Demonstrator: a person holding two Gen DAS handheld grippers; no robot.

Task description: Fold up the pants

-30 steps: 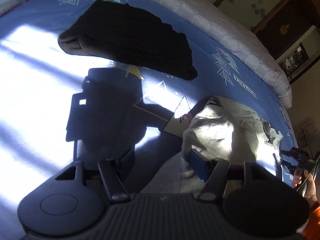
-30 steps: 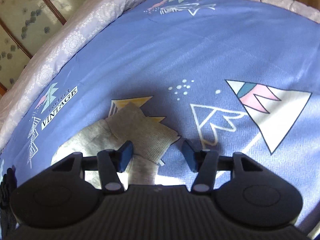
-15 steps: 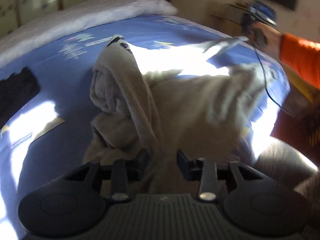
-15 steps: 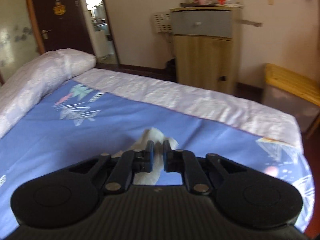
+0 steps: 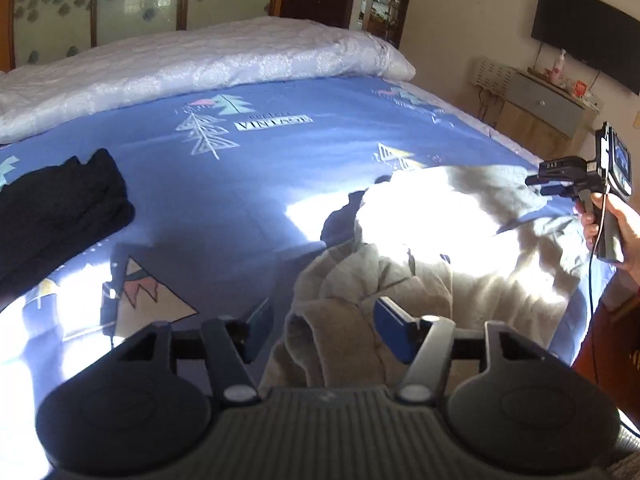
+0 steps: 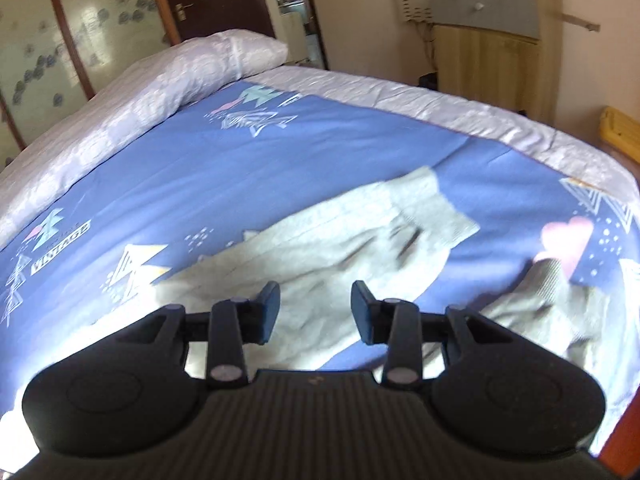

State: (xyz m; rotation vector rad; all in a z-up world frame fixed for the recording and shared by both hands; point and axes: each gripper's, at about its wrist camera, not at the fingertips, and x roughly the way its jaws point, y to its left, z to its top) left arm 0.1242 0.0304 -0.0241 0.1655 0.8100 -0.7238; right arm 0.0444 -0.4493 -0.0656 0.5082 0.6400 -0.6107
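Note:
Grey pants (image 5: 404, 280) lie rumpled on the blue patterned bedsheet (image 5: 248, 184), partly in bright sun. My left gripper (image 5: 324, 326) is open, its fingers either side of a bunched fold at the pants' near end. In the right wrist view the pants (image 6: 344, 236) lie spread out with two legs reaching right. My right gripper (image 6: 316, 310) is open and empty just above them. The right gripper also shows in the left wrist view (image 5: 576, 184), held in a hand at the bed's right edge.
Folded black clothes (image 5: 52, 212) lie on the left of the bed. A white quilt (image 5: 200, 64) runs along the far side. A wooden cabinet (image 6: 492, 24) stands by the wall beyond the bed. A TV (image 5: 584, 32) hangs on the wall.
Both grippers were shut on the grey pants and lifting them half a second ago. Now both have opened and the pants lie spread on the bed.

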